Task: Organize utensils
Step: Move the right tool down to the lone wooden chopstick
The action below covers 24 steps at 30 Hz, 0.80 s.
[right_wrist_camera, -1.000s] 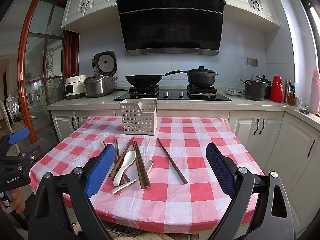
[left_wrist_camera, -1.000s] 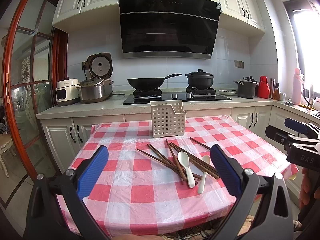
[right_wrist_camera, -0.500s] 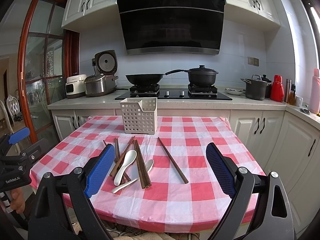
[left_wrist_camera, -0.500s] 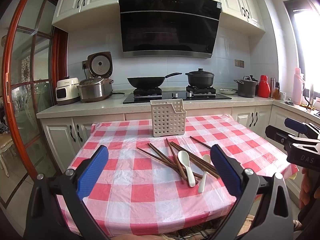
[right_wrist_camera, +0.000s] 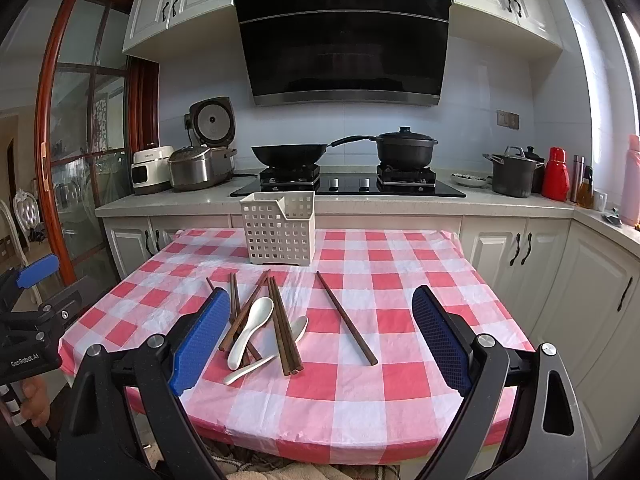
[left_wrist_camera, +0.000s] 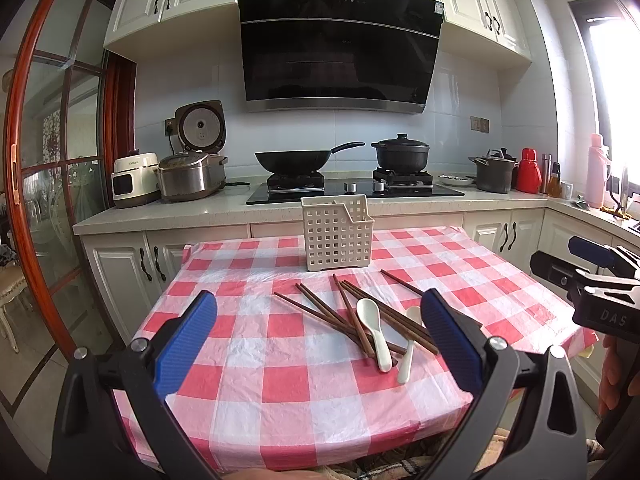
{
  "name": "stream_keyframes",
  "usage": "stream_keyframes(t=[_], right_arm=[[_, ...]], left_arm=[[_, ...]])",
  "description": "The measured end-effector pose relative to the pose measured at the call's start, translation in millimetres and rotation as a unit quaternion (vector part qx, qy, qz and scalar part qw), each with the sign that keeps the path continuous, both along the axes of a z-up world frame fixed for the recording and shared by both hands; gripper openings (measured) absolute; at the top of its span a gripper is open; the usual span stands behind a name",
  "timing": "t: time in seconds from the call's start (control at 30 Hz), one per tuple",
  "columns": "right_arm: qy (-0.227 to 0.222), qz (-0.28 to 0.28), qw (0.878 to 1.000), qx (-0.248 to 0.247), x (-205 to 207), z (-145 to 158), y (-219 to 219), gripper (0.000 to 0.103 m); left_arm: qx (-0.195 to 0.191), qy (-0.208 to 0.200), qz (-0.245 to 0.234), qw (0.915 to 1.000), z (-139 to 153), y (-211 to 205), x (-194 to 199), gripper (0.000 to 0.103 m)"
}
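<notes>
Basket point(right_wrist_camera: 279, 233) interior (perhaps bare) unseen; lower spoon point(right_wrist_camera: 262, 356) partly under chopsticks point(right_wrist_camera: 283, 325)

Two white spoons point(right_wrist_camera: 252, 330), one white basket point(right_wrist_camera: 280, 232) — chopsticks point(right_wrist_camera: 282, 326) overlap, so no sure count.

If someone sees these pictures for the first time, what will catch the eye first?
Probably the red-and-white checked tablecloth, with dark wooden chopsticks and two white ceramic spoons scattered near its front. Behind them stands an empty white perforated plastic basket. The large black range hood dominates the wall above the stove.
</notes>
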State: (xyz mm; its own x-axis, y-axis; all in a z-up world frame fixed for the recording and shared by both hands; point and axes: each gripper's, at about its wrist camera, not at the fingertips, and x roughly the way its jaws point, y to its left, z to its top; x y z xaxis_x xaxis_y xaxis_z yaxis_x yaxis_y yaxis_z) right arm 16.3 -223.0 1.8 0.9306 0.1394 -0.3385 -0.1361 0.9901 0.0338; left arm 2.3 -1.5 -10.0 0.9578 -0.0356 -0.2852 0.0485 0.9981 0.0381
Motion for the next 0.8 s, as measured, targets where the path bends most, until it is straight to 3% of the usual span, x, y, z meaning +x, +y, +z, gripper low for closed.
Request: stream_keyframes(t=[0.53,0.63,0.8], right_arm=[[0.005,-0.004,1.000,-0.003,11,-3,-1,0.087],[0.011,-0.008,1.000,-0.015,25,-6,-2,0.087],[0.068,0.002,0.997,-0.025,75,-29,-7,0.087]], left_arm=[[0.004,0.019,0.010,0.9997,-1,2,10,0.098],[0.010,0.047,0.015,0.9988,-6,6,27,0.098],[0.027,0.101,0.025,0.9942,-26,15,69,0.098]])
